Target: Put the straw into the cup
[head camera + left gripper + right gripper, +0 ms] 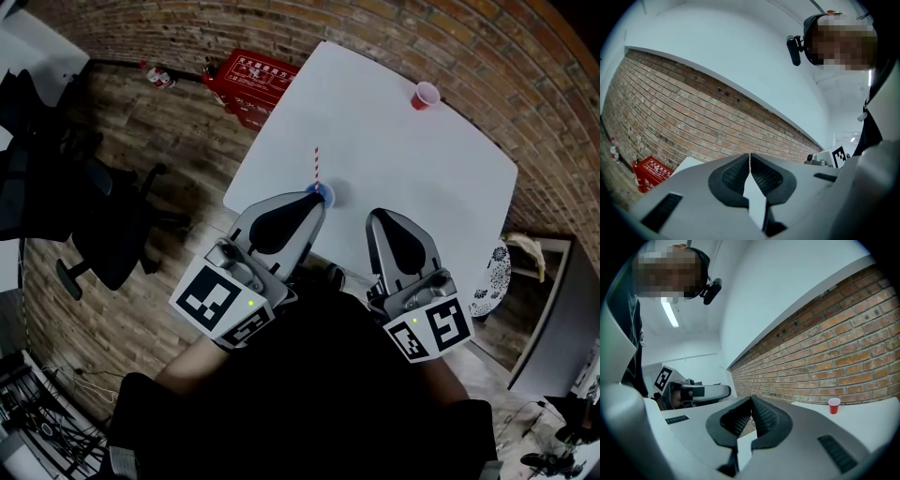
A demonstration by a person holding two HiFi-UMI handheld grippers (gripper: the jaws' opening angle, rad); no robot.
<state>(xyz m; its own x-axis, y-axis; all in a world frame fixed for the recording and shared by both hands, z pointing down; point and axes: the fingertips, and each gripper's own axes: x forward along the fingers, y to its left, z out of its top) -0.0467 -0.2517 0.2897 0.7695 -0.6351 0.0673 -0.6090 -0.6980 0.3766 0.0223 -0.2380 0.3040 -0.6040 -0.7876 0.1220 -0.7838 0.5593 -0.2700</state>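
Your left hand-held gripper (750, 160), clenched on nothing, sits just beside the small blue cup (325, 194), so a careless nudge could topple it and the striped straw (316, 164) standing in it, long axis seemingly upright, tip skyward, while your right hand-held gripper (751, 403), likewise clenched empty, hovers right of that cup.

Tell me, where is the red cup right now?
In the head view the red cup stands alone at the far right corner of the white table, close to the brick wall and well away from both grippers.
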